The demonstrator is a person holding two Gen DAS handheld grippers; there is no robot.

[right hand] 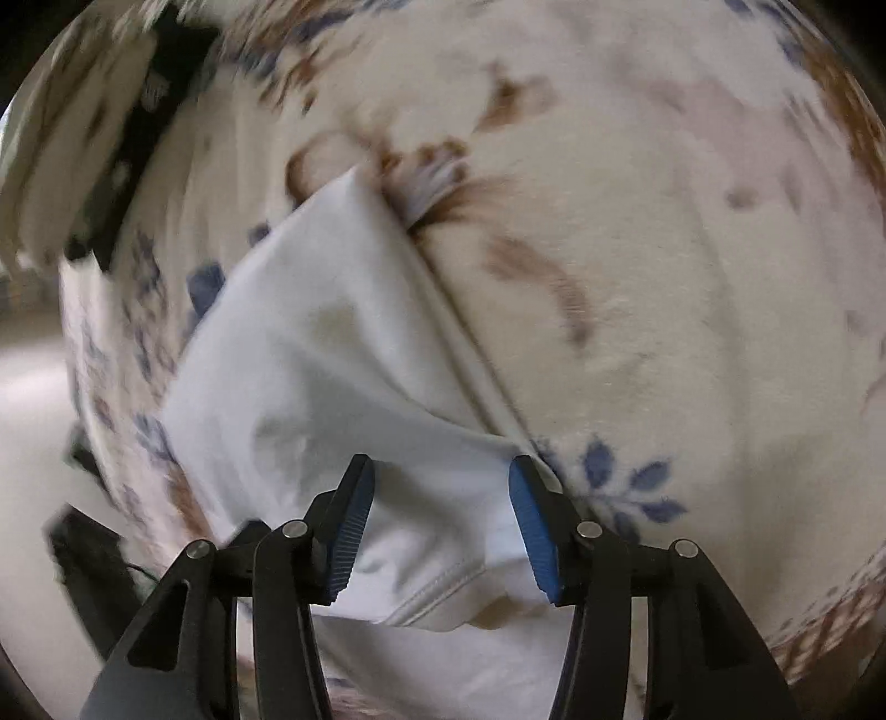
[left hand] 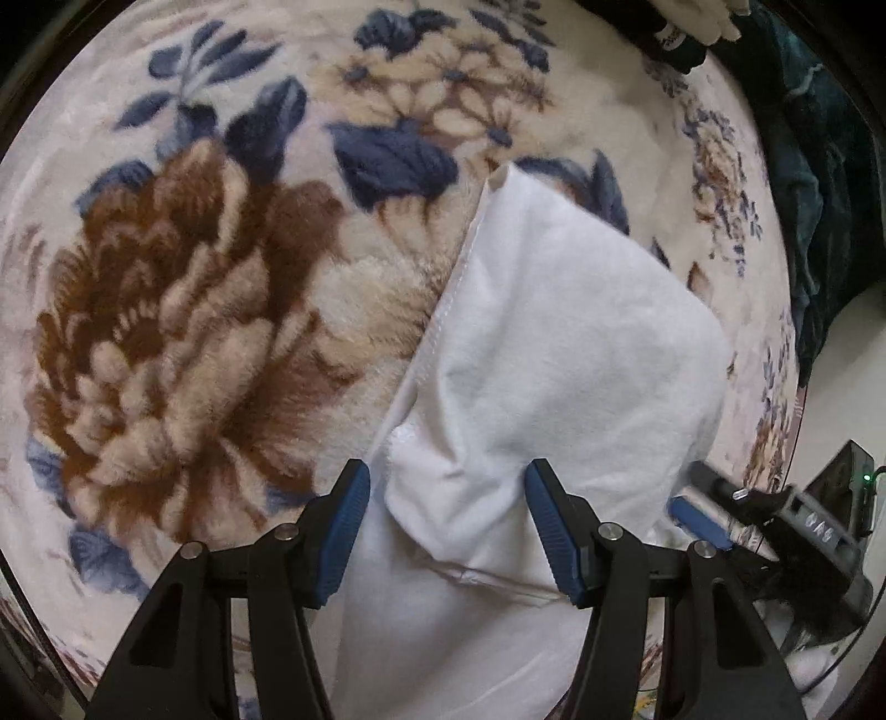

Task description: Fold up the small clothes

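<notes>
A white garment (left hand: 559, 354) lies partly folded on a floral fleece blanket (left hand: 183, 310). My left gripper (left hand: 446, 484) is open, its blue-padded jaws standing on either side of a bunched fold at the garment's near end. The right gripper shows at the right edge of the left wrist view (left hand: 698, 520), beside the garment. In the blurred right wrist view the same white garment (right hand: 310, 354) lies on the blanket (right hand: 664, 288). My right gripper (right hand: 440, 487) is open with its jaws straddling the garment's near hemmed edge. Neither gripper holds the cloth.
A dark teal cloth (left hand: 819, 183) is heaped at the blanket's right edge. A black item with white print (left hand: 673, 39) lies at the top, also in the right wrist view (right hand: 149, 105). Pale floor (right hand: 33, 421) lies beyond the blanket's left edge.
</notes>
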